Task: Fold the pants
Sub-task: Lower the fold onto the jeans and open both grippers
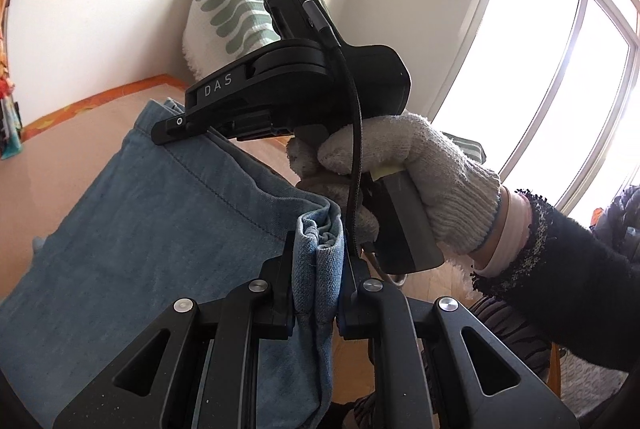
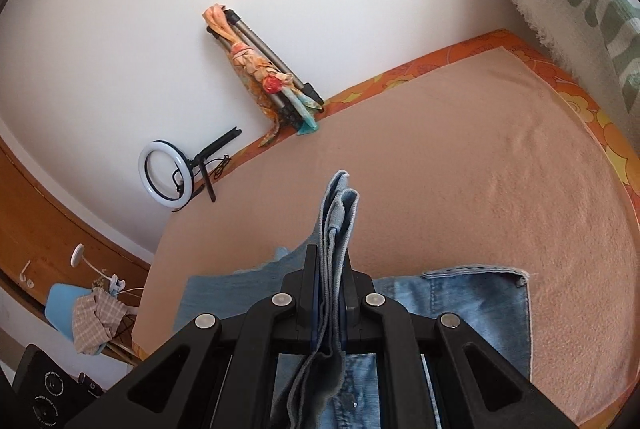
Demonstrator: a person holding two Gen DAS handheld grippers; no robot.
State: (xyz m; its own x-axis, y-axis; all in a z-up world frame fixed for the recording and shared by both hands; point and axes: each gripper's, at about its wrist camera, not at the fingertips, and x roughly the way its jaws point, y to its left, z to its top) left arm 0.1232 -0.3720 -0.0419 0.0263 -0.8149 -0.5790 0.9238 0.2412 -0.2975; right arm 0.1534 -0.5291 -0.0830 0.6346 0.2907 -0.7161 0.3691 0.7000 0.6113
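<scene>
The pants (image 1: pixel 132 213), of light blue denim, were held up over the bed (image 2: pixel 460 169), with part of the garment spread flat on the peach cover at the 6 o'clock edge of the right wrist view. A bunched hem or edge was clamped in the left gripper (image 1: pixel 318 269), whose jaws were closed almost fully on the folded cloth. Several layers were likewise pinched in the right gripper (image 2: pixel 330 269), nearly closed, the free ends projecting toward 12 o'clock. In the left wrist view the right gripper, carried by a gloved hand (image 1: pixel 420 181), was seen at 12 o'clock, its tip at the far edge of the same panel. The stretched edge was thus judged to run as the long axis between the two grippers, with the hanging cloth falling away toward 8 o'clock. Neither hand was judged nearer to the garment; both held it. The coming move was judged to depend on that edge being laid down level onto the portion already on the bed.
</scene>
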